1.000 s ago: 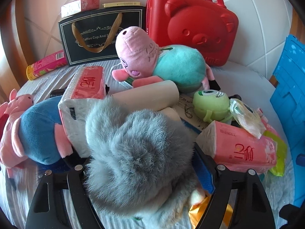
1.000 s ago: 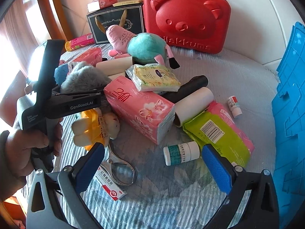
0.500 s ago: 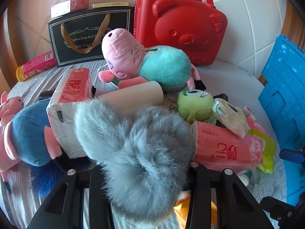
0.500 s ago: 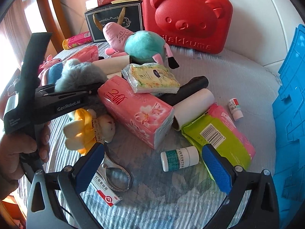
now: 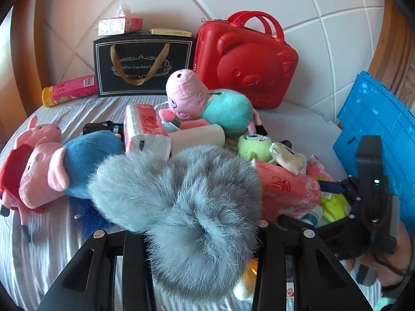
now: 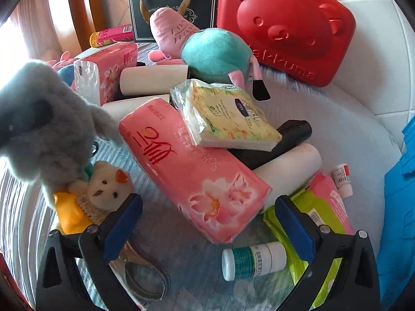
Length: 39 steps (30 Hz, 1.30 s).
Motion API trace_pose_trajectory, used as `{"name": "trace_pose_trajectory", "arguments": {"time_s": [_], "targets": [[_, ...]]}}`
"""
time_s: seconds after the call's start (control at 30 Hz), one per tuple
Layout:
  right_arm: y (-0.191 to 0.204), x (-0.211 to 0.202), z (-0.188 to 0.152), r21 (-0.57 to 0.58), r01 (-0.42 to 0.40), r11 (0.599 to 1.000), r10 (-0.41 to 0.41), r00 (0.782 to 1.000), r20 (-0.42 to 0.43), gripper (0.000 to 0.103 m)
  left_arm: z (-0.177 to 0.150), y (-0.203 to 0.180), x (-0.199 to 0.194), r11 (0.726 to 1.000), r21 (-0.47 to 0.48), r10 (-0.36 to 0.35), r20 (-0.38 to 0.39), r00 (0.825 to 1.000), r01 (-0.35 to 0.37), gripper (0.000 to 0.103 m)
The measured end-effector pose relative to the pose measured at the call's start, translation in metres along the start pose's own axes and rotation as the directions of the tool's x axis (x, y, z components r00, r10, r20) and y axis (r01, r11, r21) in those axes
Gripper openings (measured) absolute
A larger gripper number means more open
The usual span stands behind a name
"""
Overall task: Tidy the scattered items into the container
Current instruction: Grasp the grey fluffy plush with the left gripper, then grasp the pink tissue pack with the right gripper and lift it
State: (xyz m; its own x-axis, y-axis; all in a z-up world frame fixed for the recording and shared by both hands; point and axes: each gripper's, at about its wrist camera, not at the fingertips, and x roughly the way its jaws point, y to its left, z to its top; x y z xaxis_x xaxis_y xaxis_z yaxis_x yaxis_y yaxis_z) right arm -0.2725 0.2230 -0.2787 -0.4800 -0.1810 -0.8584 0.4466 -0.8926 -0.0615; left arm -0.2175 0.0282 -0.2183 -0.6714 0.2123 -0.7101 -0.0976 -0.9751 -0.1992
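Note:
My left gripper is shut on a grey furry plush and holds it above the bed; the plush hides the fingertips. The plush also shows at the left of the right wrist view. My right gripper is open, low over the near end of a pink tissue pack, with a small white medicine bottle just below it. The blue crate stands at the right edge.
On the bed lie pig plushes, a green monster toy, paper rolls, a wipes pack, a green-pink packet, a small bear and nail clippers. A red bear case and black bag stand behind.
My left gripper has lifted the grey plush higher and pulled back. My right gripper has moved forward and down, close over the pink tissue pack.

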Motion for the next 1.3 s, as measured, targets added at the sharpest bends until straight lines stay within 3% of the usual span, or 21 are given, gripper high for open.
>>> {"name": "trace_pose_trajectory", "arguments": {"time_s": [0.3, 0.37, 0.53, 0.97, 1.3], "targets": [[0.012, 0.020, 0.009, -0.089, -0.030, 0.996, 0.029, 1.000, -0.010, 0.102, 0.000, 0.013, -0.027, 1.000, -0.019, -0.011, 0.019, 1.000, 0.011, 0.037], [0.013, 0.016, 0.010, -0.085, -0.032, 0.996, 0.033, 0.999, 0.002, 0.083, 0.000, 0.014, -0.031, 1.000, -0.022, -0.010, 0.024, 1.000, 0.011, 0.037], [0.021, 0.007, 0.007, -0.092, -0.059, 0.994, 0.059, 0.998, -0.002, 0.070, -0.002, 0.017, -0.039, 1.000, -0.026, -0.002, 0.030, 1.000, 0.003, 0.037], [0.035, -0.056, 0.003, -0.033, -0.112, 0.993, 0.114, 0.992, 0.049, 0.067, 0.001, 0.009, -0.072, 1.000, -0.022, 0.016, 0.068, 0.998, -0.015, 0.037], [0.032, -0.140, 0.002, 0.016, -0.120, 0.993, 0.118, 0.986, 0.122, 0.067, 0.018, -0.007, -0.129, 1.000, 0.004, 0.016, 0.135, 0.991, -0.016, 0.037]]}}
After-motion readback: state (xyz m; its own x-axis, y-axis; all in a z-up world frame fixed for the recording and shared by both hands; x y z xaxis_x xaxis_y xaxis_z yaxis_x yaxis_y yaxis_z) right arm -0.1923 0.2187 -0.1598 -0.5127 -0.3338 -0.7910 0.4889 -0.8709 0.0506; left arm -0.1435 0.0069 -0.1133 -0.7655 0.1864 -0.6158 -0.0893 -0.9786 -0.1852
